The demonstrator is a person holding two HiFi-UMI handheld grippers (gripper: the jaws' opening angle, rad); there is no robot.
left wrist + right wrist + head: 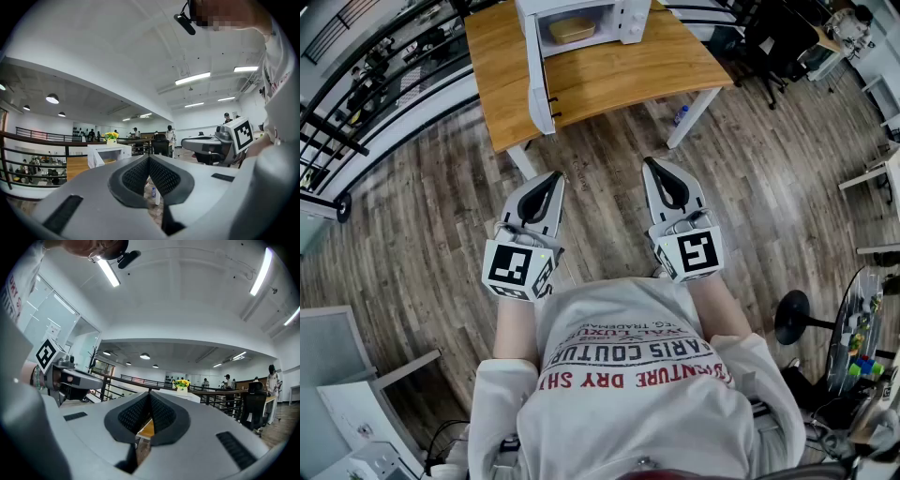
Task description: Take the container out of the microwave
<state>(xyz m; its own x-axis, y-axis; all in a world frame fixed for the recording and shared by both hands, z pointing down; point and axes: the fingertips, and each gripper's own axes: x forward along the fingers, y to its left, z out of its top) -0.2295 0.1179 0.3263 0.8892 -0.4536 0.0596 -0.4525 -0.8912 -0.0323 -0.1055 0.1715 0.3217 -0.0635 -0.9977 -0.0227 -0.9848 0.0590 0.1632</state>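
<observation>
A white microwave [581, 23] stands on a wooden table [619, 75] far ahead, its door [537, 80] swung open toward me. Inside lies a flat tan container [572, 30]. My left gripper [554, 178] and right gripper [648, 165] are held side by side over the wood floor, well short of the table, pointing at it. Both are shut with nothing between the jaws. In the left gripper view the jaws [149, 157] meet at the tips, with the microwave [108, 153] small in the distance. In the right gripper view the jaws [150, 393] are likewise pressed together.
A water bottle [679, 114] stands on the floor by the table's right leg. Black office chairs [773, 37] sit at the upper right, a black railing [356, 103] runs along the left, and a round stool base [792, 317] is at my right. Yellow flowers [111, 136] top the microwave.
</observation>
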